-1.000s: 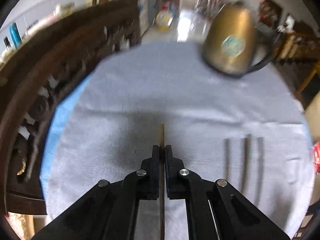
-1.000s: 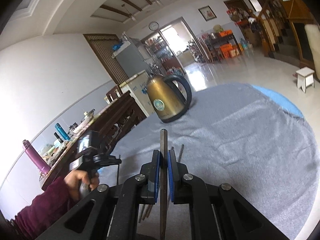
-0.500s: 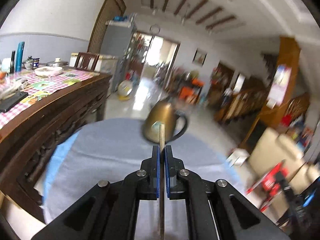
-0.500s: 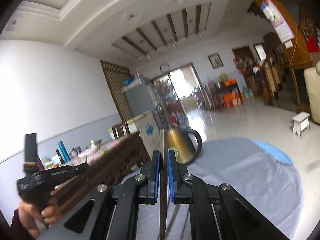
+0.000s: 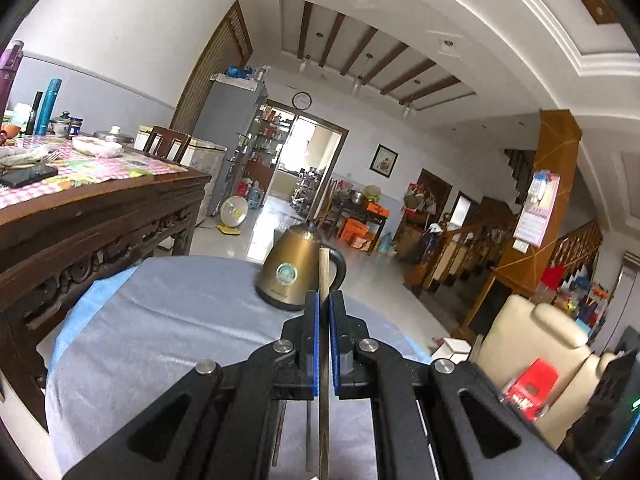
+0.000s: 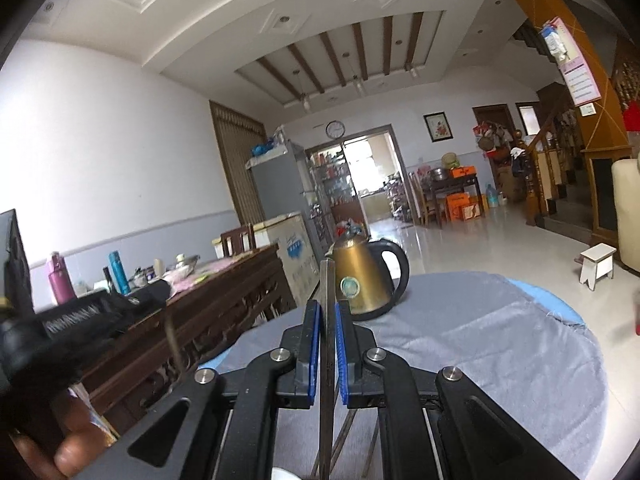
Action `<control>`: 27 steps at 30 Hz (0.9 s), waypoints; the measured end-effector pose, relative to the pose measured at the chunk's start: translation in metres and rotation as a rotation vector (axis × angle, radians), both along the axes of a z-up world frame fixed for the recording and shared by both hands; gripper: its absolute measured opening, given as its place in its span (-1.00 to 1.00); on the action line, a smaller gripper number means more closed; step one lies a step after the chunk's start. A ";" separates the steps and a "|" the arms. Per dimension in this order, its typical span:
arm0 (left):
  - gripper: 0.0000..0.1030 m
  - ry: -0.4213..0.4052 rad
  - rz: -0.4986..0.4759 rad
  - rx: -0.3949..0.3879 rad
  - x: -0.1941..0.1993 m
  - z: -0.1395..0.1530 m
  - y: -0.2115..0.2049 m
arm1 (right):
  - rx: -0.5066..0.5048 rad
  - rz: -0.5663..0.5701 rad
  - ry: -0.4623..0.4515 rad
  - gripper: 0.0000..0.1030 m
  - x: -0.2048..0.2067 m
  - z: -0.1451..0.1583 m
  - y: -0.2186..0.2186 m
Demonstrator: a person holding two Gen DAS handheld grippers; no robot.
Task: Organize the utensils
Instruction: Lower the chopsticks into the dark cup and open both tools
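Observation:
My left gripper (image 5: 324, 300) is shut on a thin brown chopstick (image 5: 324, 276) that points forward, held level above the grey cloth (image 5: 168, 320). My right gripper (image 6: 327, 309) is shut on a thin grey chopstick (image 6: 327, 280), also held level. More chopsticks (image 6: 344, 436) lie on the cloth below the right gripper, and a few (image 5: 308, 436) show under the left one. The left gripper (image 6: 60, 328) and the hand holding it show blurred at the left of the right wrist view.
A brass kettle (image 5: 294, 276) with a black handle stands on the far side of the cloth, also in the right wrist view (image 6: 362, 280). A dark carved wooden table (image 5: 92, 216) with bottles and dishes stands close on the left. A cream armchair (image 5: 532, 344) is on the right.
Both grippers have tilted up from looking down at the cloth to looking level across the room, each still holding its chopstick. The chopsticks on the cloth have dropped low in view.

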State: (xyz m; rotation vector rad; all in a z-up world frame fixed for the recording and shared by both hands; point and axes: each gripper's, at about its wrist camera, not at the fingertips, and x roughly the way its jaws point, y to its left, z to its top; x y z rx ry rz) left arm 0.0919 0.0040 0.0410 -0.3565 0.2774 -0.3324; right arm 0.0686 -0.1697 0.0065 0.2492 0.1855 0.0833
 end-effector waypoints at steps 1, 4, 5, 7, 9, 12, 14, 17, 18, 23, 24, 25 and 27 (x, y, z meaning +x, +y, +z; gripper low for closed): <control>-0.91 0.006 0.002 0.003 0.000 -0.005 -0.002 | -0.008 0.002 0.003 -0.83 -0.001 -0.001 0.001; -0.91 0.036 -0.003 0.025 0.001 -0.022 -0.007 | -0.012 0.015 0.019 -0.83 -0.007 -0.006 -0.001; -0.91 0.049 -0.008 0.029 0.001 -0.026 -0.008 | -0.012 0.019 0.027 -0.83 -0.009 -0.008 -0.002; -0.91 0.067 -0.012 0.037 0.001 -0.035 -0.008 | -0.014 0.023 0.043 -0.83 -0.012 -0.013 -0.006; -0.91 0.081 -0.019 0.055 0.000 -0.040 -0.010 | -0.012 0.031 0.066 -0.83 -0.014 -0.018 -0.007; -0.91 0.099 -0.036 0.076 -0.006 -0.047 -0.010 | -0.007 0.046 0.097 -0.82 -0.015 -0.023 -0.009; -0.91 0.111 -0.050 0.098 -0.010 -0.050 -0.010 | -0.003 0.069 0.116 -0.82 -0.018 -0.026 -0.009; -0.90 0.128 -0.060 0.114 -0.018 -0.053 -0.009 | 0.016 0.096 0.136 -0.81 -0.022 -0.027 -0.011; -0.88 0.131 -0.060 0.117 -0.021 -0.053 -0.007 | 0.016 0.094 0.136 -0.81 -0.024 -0.027 -0.011; -0.45 0.141 -0.045 0.124 -0.033 -0.053 0.002 | 0.038 0.049 0.112 -0.51 -0.033 -0.020 -0.026; -0.40 0.142 -0.041 0.123 -0.035 -0.051 0.004 | 0.044 0.039 0.109 -0.49 -0.035 -0.018 -0.029; -0.31 0.144 -0.035 0.122 -0.036 -0.051 0.006 | 0.050 0.029 0.108 -0.49 -0.037 -0.017 -0.033; -0.19 0.153 -0.028 0.123 -0.040 -0.051 0.009 | 0.059 0.010 0.113 -0.49 -0.037 -0.015 -0.038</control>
